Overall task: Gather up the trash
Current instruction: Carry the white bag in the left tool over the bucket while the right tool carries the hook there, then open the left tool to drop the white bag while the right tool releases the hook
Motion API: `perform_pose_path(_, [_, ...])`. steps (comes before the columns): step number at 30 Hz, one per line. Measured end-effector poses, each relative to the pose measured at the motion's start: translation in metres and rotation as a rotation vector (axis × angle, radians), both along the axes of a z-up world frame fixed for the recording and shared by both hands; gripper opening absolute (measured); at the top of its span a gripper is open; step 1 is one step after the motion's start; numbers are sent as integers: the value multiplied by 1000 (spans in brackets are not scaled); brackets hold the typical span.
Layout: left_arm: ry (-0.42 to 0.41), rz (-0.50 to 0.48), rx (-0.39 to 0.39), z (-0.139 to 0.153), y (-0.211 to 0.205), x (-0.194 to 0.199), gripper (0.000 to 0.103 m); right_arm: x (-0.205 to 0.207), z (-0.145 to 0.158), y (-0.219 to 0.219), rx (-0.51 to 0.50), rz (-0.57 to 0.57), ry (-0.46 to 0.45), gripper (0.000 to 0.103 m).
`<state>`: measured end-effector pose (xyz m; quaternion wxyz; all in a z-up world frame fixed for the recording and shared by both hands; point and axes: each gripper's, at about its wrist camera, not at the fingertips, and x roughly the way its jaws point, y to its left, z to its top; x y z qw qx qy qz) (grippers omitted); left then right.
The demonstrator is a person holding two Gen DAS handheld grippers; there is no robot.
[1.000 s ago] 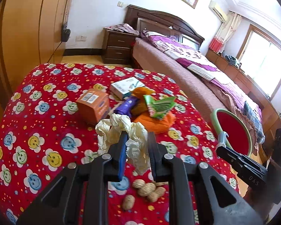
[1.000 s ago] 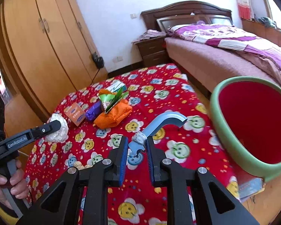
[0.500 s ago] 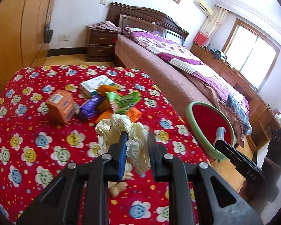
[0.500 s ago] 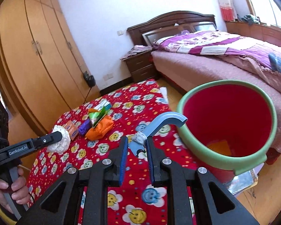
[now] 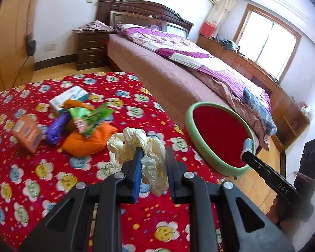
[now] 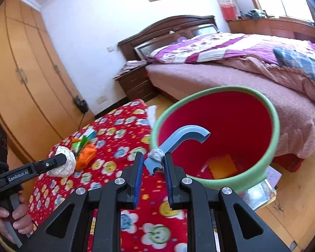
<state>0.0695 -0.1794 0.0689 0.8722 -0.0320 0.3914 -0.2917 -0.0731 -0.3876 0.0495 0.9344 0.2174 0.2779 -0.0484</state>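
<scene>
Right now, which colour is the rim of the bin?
The bin's rim is light green and the inside is red; the right wrist view shows it best.

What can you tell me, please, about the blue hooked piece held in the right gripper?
The blue hook looks like flat, glossy plastic: a straight shank curving into a hook at its far end, with a grey wad wrapped near its base. The right gripper is shut on that base, holding the hook tilted over the mouth of the green-rimmed red bin.

White walls (image 5: 63,10), dark wooden bed (image 5: 178,71), nightstand (image 5: 90,48), orange wardrobe (image 6: 31,79), sunlit window (image 5: 266,40), wood floor (image 6: 294,199).
</scene>
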Motion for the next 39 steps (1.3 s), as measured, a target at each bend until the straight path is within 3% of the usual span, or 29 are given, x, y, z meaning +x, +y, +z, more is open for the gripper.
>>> perform_pose_path(12, [8, -117, 32, -9, -67, 9, 21, -6, -16, -47, -15, -127, 26, 22])
perform_pose_path(36, [-8, -328, 154, -30, -177, 14, 21, -33, -26, -77, -40, -276, 80, 30])
perform_pose_path(39, [2, -336, 161, -34, -180, 15, 25, -35, -29, -79, -34, -287, 87, 30])
